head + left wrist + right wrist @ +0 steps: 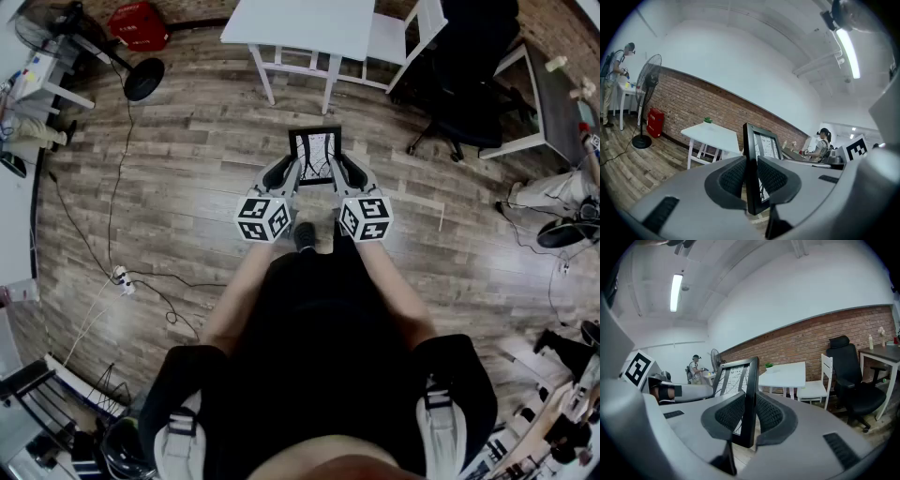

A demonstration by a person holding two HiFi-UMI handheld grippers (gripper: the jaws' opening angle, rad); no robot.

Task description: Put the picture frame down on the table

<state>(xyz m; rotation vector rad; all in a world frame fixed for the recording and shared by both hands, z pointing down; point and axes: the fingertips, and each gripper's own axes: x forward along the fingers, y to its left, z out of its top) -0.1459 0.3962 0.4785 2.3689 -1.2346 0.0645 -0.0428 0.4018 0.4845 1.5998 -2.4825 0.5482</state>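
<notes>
Picture frame (315, 156): upright, over the floor, short of the white table (309, 23) | left gripper (284, 174): pinching its left edge; right gripper (349, 174): pinching its right edge | purpose: two-sided hold, judged to steady it for set-down

You stand on a wood-plank floor (187, 187). Ahead of you, a white table (305, 28) sits by a brick wall (811, 341), with 1 white chair (398, 37) and 1 black office chair (469, 84) to its right. A pedestal fan (649, 79) stands at left; a tube light (676, 291) glows overhead.
</notes>
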